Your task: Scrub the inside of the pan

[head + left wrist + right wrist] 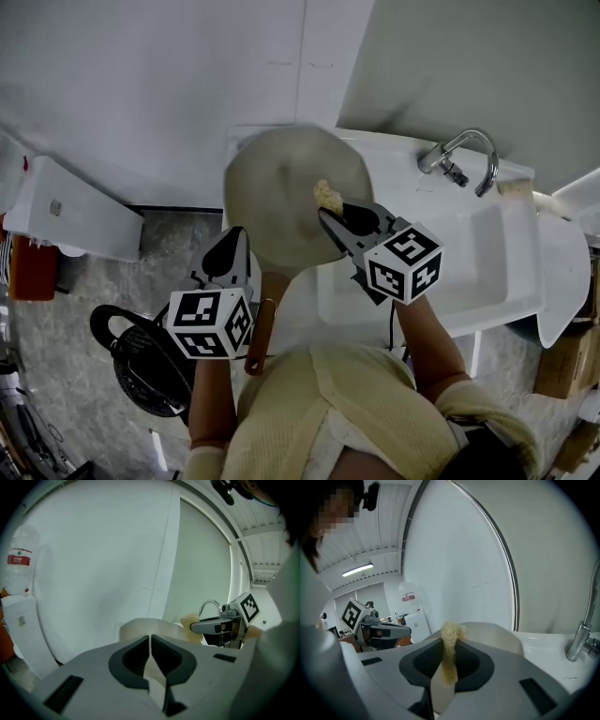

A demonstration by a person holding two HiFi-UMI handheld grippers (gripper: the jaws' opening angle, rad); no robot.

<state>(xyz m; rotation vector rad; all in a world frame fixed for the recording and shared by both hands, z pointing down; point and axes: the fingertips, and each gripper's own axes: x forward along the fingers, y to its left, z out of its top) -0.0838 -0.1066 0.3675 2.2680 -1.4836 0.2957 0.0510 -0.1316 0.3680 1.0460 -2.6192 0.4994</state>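
The pan [286,192] is tipped up over the left end of the white sink [469,281], with its pale inside facing the person. Its brown handle [262,323] runs back towards their body.

The right forearm reaches forward over the sink's near corner. It aims the right gripper [330,208] up and to the left, into the pan. Its fingers [480,660] are pinched tight on a yellow fibrous scrubbing pad [328,195], whose tuft sticks out past the tips. The pad lies over the pan's inside, right of the middle. I can't say for sure that it is pressing on the surface.

The left arm is stretched straight ahead, and the left gripper [232,236] points at the pan's near left rim. The handle passes just to the right of that gripper. Its fingers [133,658] are closed to a thin slit with nothing showing between them.

Beyond the right fingers, a chrome faucet [466,155] stands at the back of the sink.
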